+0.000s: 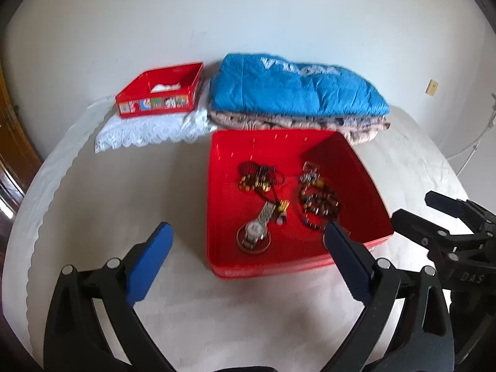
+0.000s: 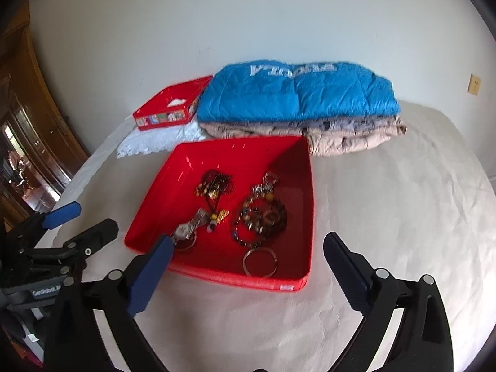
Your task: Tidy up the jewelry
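Right now both tools hang above a pale bed (image 1: 130, 186), each spread fully wide with nothing between its blue pads. The left tool (image 1: 248, 241) sits at the near-left corner of a shallow square red plastic tray (image 1: 217, 204), its right pad overlapping the tray's front edge in the left wrist view; the right tool (image 2: 248, 248) faces the tray's near-right side. Inside the tray lie a silver metal wristwatch (image 1: 255, 228), a dark beaded necklace with amber beads (image 1: 260, 176), a tangled pile of dark bead bracelets (image 1: 316, 201) and a plain metal bangle (image 2: 259, 262). The watch lies straight ahead of the left tool, its band running away and slightly rightward, so the left hand looks nearer to it; the bangle lies just ahead of the right tool. Farther back, a small red open box with picture panels (image 1: 161, 91) rests on a white lace cloth (image 1: 148, 130), probably the destination, beside a folded blue quilt (image 1: 294, 90).
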Demonstrator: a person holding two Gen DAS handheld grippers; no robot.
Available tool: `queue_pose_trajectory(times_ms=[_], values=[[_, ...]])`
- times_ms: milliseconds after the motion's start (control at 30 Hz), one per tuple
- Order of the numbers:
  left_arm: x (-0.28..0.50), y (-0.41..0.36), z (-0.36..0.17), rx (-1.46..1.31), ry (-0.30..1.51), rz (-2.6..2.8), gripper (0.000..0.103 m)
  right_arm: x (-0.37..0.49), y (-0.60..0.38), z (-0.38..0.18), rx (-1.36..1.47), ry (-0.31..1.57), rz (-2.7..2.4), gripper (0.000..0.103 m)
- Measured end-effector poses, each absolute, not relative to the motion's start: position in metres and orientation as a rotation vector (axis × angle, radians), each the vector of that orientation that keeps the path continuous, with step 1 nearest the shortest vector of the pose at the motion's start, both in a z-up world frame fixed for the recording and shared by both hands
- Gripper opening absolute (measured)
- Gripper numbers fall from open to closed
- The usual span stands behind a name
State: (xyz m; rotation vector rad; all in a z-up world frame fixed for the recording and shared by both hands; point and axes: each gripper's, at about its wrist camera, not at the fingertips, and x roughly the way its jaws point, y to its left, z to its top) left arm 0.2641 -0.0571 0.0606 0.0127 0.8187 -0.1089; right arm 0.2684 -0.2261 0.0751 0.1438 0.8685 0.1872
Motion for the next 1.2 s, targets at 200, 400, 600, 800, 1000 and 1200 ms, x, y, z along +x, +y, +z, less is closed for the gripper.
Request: queue_pose_trajectory(times_ms=[200,400,600,800,1000,1200], values=[[0.268,-0.049,0.044,-0.008,0.862,-0.107,0.097,0.267,-0.230,0.059,0.162,0.928,0.195,0.099],[0.278,-0.042,0.030,-0.009,0.896,-0.087,0.097,0.274,-0.228,0.044,0.161,0.967,0.192,0.099],[0.287,-0.040,0.015,-0.024,0.976,-0.095,0.097,0.276,-0.225,0.033,0.159,1.017,0.181,0.099],[0.288,-0.046,0.009,-0.011,0.989,-0.109,0.097,0.276,-0.227,0.029,0.166,1.040,0.177,0.099],[0.287,-0.047,0.010,-0.010,0.986,-0.110,0.097,0.277,-0.225,0.027,0.162,1.049,0.183,0.099],[0.288,-0.046,0.011,-0.011,0.984,-0.108,0.097,0.278,-0.224,0.027,0.158,1.051,0.185,0.099]])
